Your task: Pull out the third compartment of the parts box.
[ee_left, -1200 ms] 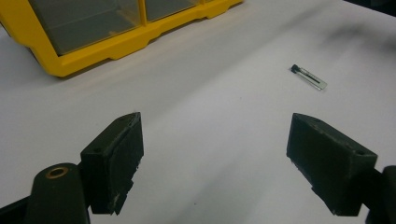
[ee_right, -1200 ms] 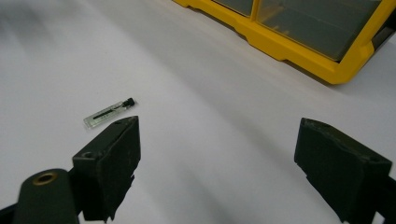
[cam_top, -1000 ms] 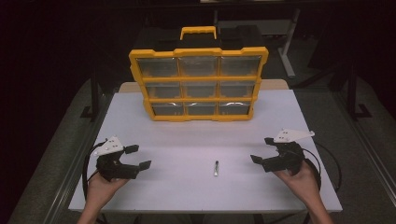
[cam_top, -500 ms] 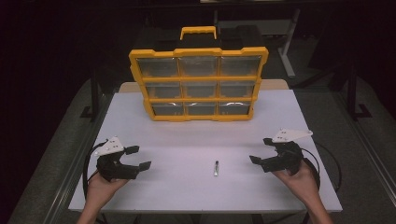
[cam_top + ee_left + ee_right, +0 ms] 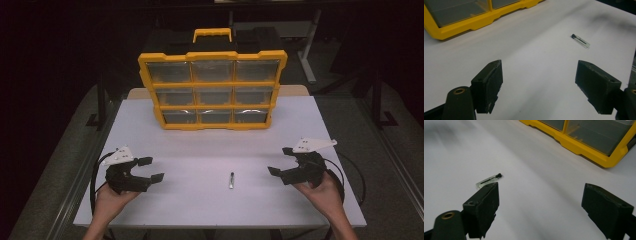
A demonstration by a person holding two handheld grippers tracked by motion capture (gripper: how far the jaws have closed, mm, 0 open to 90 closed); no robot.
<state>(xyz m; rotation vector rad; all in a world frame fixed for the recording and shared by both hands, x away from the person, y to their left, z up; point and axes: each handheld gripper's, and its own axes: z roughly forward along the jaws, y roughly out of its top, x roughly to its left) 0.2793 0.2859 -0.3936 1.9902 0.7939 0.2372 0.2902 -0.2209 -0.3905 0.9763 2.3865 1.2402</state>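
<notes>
Glass caught the light on the small vial (image 5: 231, 180), which lay flat on the white table (image 5: 200, 150) near the front edge, roughly midway between the two grippers and touching neither. In the left gripper view the vial (image 5: 580, 41) showed as a clear tube with a dark cap, lying ahead and to the right of the jaws; in the right gripper view the vial (image 5: 488, 181) sat just beyond the tip of one jaw, its dark cap pointing away toward the far side of the table.

On the person's left, the left gripper (image 5: 150, 170) was held low over the table with its jaws spread wide and nothing between them, pointing inward toward the middle. On the other side the right gripper (image 5: 281, 161) mirrored it, jaws likewise wide apart and empty, with a pale three-cornered plate on top and a black cable looping behind the hand.

Farther back, a yellow organizer case (image 5: 214, 90) stood upright on the table, well apart from the vial. Its clear-fronted compartments ran in three rows of three and faced the person, and its handle stuck up at the top. What lay inside the compartments I could not make out.
</notes>
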